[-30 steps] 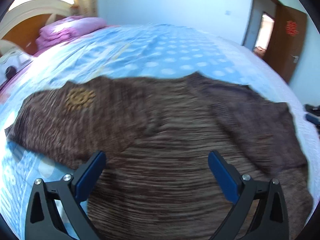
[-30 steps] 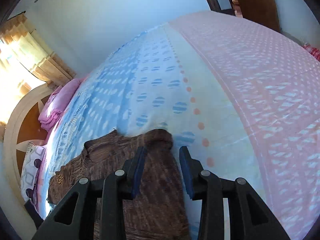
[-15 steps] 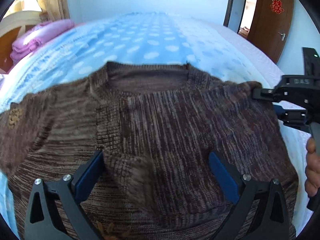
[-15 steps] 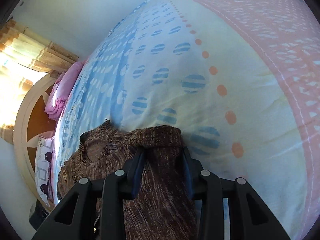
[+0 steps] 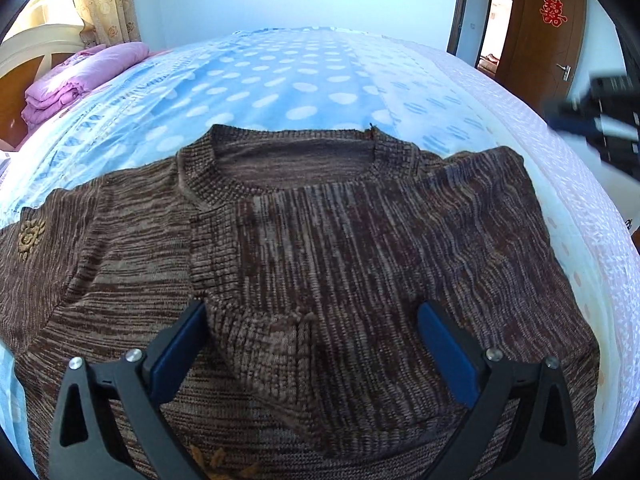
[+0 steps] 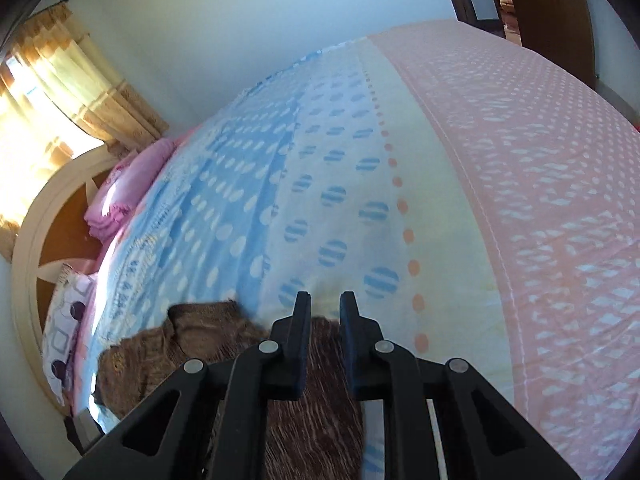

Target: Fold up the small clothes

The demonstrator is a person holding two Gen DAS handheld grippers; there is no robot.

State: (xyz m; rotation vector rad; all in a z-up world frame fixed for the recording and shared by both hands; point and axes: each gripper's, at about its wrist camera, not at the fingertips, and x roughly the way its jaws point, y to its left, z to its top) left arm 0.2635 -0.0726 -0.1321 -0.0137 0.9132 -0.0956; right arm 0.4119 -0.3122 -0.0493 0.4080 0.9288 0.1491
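Note:
A small brown knitted sweater (image 5: 320,248) lies flat on the bed, neck hole away from me, one sleeve folded in across its front. My left gripper (image 5: 312,332) is open just over the sweater's lower middle, jaws wide either side of the folded sleeve cuff (image 5: 260,340). My right gripper (image 6: 325,308) has its jaws close together, lifted above the sweater's right shoulder (image 6: 316,420), with nothing seen between them. It shows blurred at the right edge of the left wrist view (image 5: 592,116).
The bed has a blue dotted sheet (image 5: 280,80) with a pink band (image 6: 540,200) on the right. A folded pink quilt (image 5: 76,80) lies by the headboard (image 6: 52,216). A brown door (image 5: 552,28) stands at the far right.
My right gripper has let go of the sweater's shoulder and lifted away up and to the right. The left view has settled over the sweater's front, jaws still wide.

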